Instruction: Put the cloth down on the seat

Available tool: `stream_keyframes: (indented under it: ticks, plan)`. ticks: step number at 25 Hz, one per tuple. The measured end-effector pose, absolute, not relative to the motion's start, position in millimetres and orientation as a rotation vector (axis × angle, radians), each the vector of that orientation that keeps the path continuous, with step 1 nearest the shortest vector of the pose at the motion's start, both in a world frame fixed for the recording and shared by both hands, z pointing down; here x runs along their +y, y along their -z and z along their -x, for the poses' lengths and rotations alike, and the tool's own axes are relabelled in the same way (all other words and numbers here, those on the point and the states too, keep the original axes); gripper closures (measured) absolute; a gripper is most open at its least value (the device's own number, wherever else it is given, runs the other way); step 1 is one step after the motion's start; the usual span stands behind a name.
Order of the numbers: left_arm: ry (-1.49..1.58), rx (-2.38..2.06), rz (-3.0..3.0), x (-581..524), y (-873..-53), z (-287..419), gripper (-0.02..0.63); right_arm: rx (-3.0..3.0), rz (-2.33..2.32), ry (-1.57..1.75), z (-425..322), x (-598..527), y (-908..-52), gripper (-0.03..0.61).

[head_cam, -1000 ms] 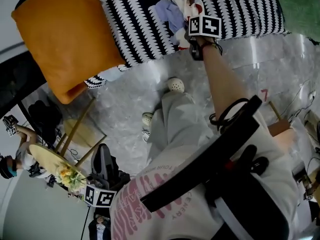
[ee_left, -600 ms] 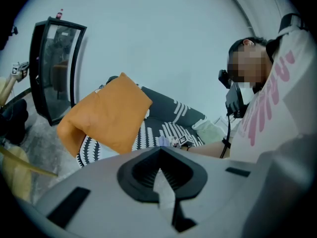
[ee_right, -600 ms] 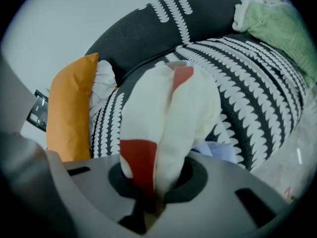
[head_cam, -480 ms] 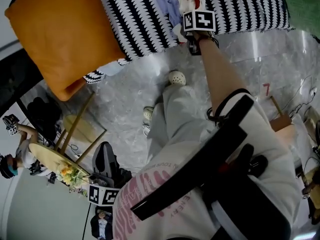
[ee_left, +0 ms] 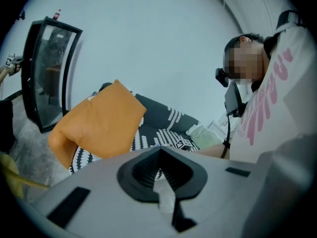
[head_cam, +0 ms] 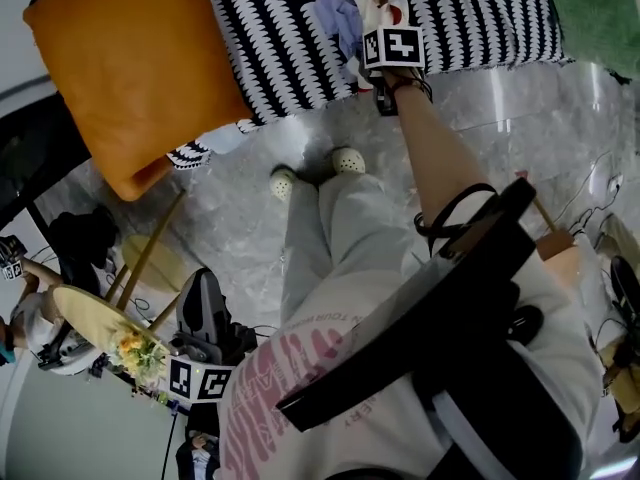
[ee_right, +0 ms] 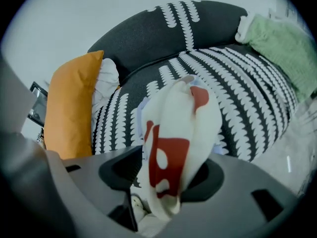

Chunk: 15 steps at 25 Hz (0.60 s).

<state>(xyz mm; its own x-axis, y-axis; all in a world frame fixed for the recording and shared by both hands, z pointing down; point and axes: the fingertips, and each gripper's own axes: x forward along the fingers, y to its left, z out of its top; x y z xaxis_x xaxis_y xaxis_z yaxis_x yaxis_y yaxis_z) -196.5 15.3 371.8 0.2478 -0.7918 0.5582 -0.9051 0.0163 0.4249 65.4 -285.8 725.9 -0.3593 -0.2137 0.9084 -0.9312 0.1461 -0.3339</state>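
Since half a second ago the person's left shoe (head_cam: 283, 181) has stepped forward. It now stands near the right shoe (head_cam: 347, 160) on the grey marbled floor (head_cam: 230, 228), close to the front edge of the bench (head_cam: 470, 13). Over the same time the right claw (ee_right: 165, 185) has stayed where it was, reached out over that edge.

Its jaws are clamped on the cloth (ee_right: 176, 133), a white piece with red patches. The cloth bunches up out of the claw and stands right before the camera in the right gripper view. In the head view it sits just beyond the claw's marker cube (head_cam: 392, 46), above the near part of the black-and-white patterned bench. Whether it touches the cover I cannot tell. A pale blue garment (head_cam: 335, 18) lies on the bench just to its left.

At the left end an orange cushion (head_cam: 130, 68) stands on edge, with a white fabric (ee_right: 106, 78) tucked behind it. A green cloth (ee_right: 282, 41) lies at the far right end, well apart from the held one.

The left claw (ee_left: 159, 170) hangs low at the person's left side, well apart from the bench and pointing toward the cushion. Its jaws are drawn together with only a thin slit between them, and they grip nothing.
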Motion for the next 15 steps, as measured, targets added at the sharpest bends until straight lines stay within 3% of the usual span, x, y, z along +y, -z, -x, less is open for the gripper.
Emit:
stream_keyframes:
  ticks: [15]
  plan:
    - [0.038, -1.417, -2.193, -96.2, -294.7, 280.1, 0.604, -1.731, -1.391, -1.508, -60.3, -275.1, -590.8, 0.354]
